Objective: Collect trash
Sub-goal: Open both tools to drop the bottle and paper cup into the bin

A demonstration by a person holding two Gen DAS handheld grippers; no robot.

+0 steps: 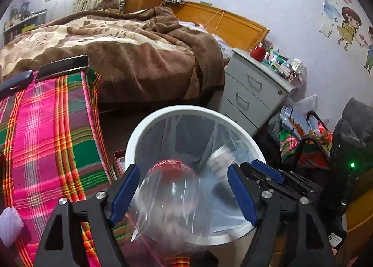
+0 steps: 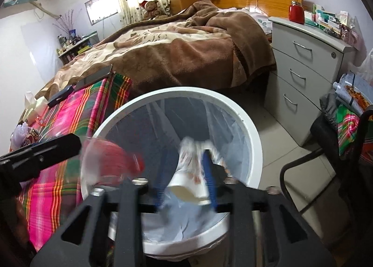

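A white round bin (image 1: 163,113) lined with a clear bag stands on the floor under both grippers. My left gripper (image 1: 184,169) is open over the bin's near rim. A clear plastic wrapper with something red inside (image 1: 170,187) sits blurred between its blue pads (image 1: 123,192), apart from the right-hand pad. In the right wrist view the bin (image 2: 186,92) fills the middle. My right gripper (image 2: 186,157) is open above it, and a blurred white paper cup (image 2: 191,187) hangs tilted between its fingers. The same clear wrapper (image 2: 109,164) shows at the left, beside the left gripper's black finger.
A plaid pink-and-green cloth (image 1: 53,138) covers the bed end left of the bin, with two dark flat devices (image 1: 63,66) on it. A brown blanket (image 1: 139,57) lies behind. A grey drawer cabinet (image 2: 303,76) and a black chair (image 2: 314,162) with bags stand to the right.
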